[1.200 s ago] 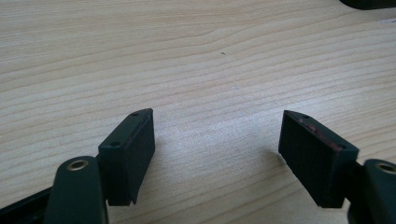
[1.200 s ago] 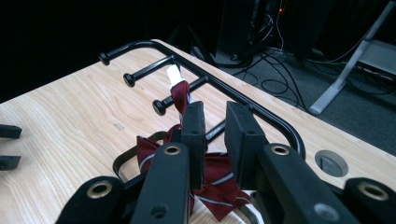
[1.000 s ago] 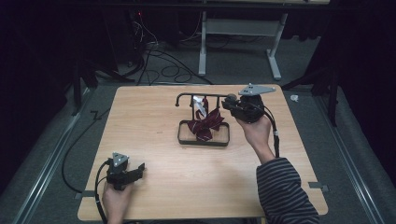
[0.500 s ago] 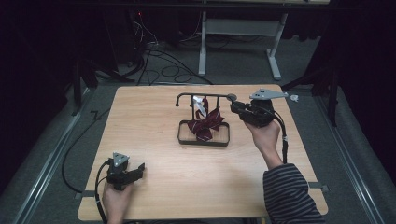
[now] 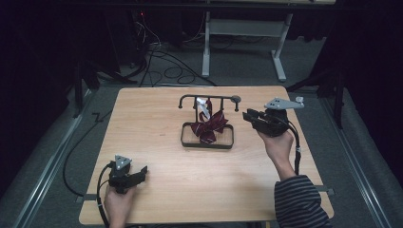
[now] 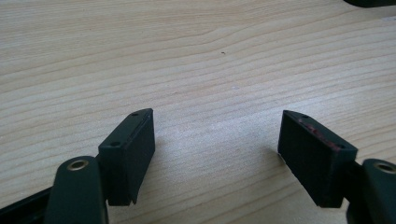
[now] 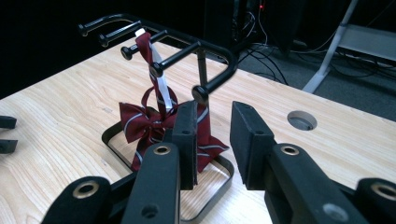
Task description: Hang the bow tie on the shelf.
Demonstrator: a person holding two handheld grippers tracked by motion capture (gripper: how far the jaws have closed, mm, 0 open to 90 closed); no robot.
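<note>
My left gripper [image 5: 142, 172] rests wide open and empty, well short of the stand [image 5: 207, 137]. My right gripper [image 5: 248, 116] sits just right of that stand, jaws just parting, empty. The bow tie [image 7: 154, 123] hangs from the stand's hook.

Bright tabletop, dark surroundings, sharp focus

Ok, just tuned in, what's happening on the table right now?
A person holds a pair of tongs in each hand. A dark red striped bow tie hangs by its strap from a black metal stand with hook arms. The right tongs sit beside the stand, empty; their jaws have just been opening, nothing between them. The left tongs rest open on the wooden table, far from the stand.
</note>
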